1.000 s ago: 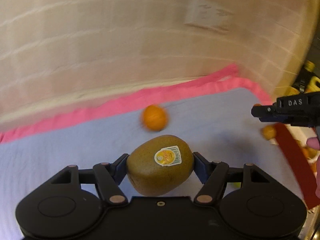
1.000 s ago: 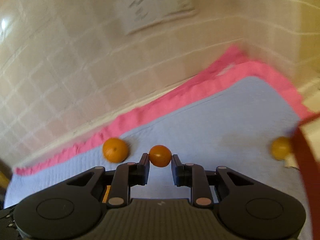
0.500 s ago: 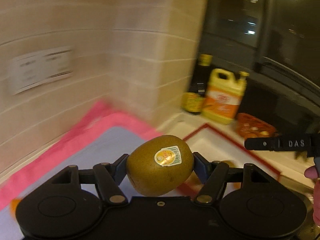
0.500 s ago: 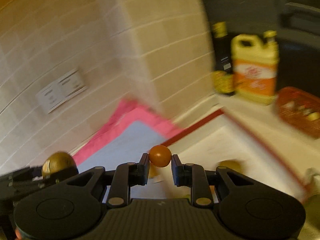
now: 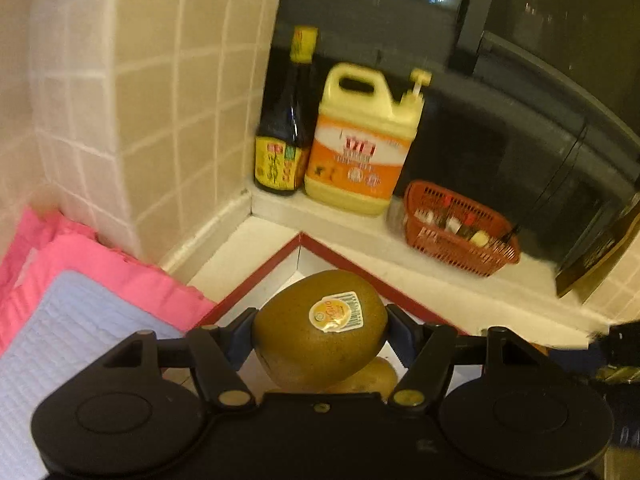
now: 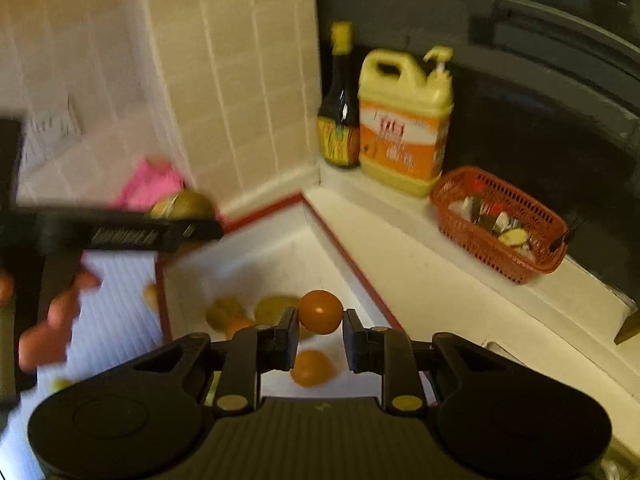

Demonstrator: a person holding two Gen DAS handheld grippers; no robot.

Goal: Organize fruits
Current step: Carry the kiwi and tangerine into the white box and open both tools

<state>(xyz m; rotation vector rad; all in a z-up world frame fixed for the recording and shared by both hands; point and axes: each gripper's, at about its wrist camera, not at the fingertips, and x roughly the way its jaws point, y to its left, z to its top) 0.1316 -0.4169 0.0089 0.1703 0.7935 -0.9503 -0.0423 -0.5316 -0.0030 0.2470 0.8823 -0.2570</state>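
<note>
A brown-gold kiwi [image 5: 320, 336] with an oval yellow sticker and barcode on its upper face sits sideways, pinched at both ends, above the corner of a white tray with a red rim [image 5: 256, 280]. Just under it, a second kiwi [image 5: 372, 378] lies in the tray, mostly hidden. A small round orange fruit [image 6: 321, 312], smooth and glossy, is clamped at its sides over the same tray. On the tray's white floor below lie two dull yellowish fruits [image 6: 276, 308] side by side and two small orange ones [image 6: 311, 367], blurred. One more small fruit [image 6: 150, 296] rests outside the rim on the pale blue mat [image 6: 116, 312].
</note>
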